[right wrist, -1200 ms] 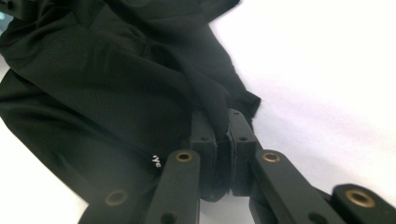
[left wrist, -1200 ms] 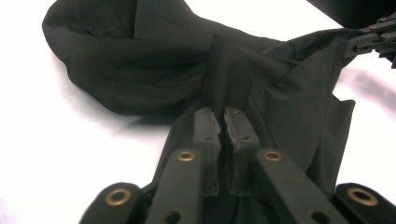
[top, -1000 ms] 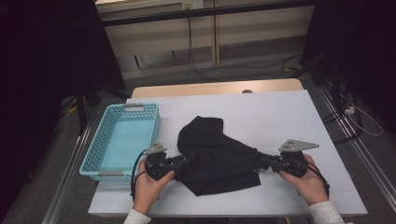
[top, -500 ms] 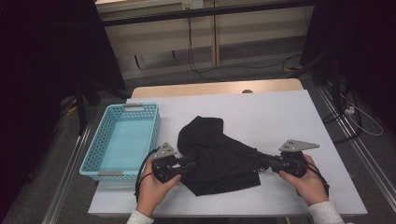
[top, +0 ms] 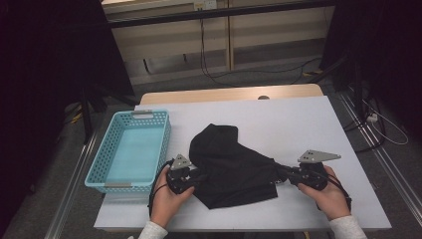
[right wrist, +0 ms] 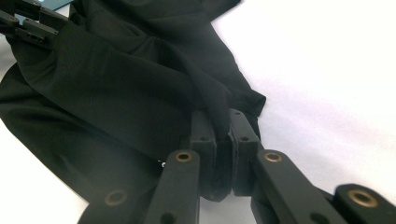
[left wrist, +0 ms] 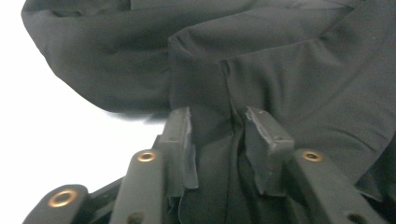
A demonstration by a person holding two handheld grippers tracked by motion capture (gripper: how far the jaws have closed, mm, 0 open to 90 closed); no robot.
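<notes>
My right gripper (right wrist: 223, 140) pinches a bunched fold of the black cloth (right wrist: 116, 88), my left gripper (left wrist: 217, 140) stands spread around an edge without pressing, having slid in toward the cloth since a second ago, its tips hidden in the high view beside the blue basket (top: 99, 174).

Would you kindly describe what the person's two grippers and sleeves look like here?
Both the left gripper and the right gripper are black, with bar-shaped jaws joined by brass-coloured rivets and faced with dark rubbery pads. Each carries a grey three-cornered plate on top. A black cable loops from the left one. The sleeve cuffs are white.
</notes>
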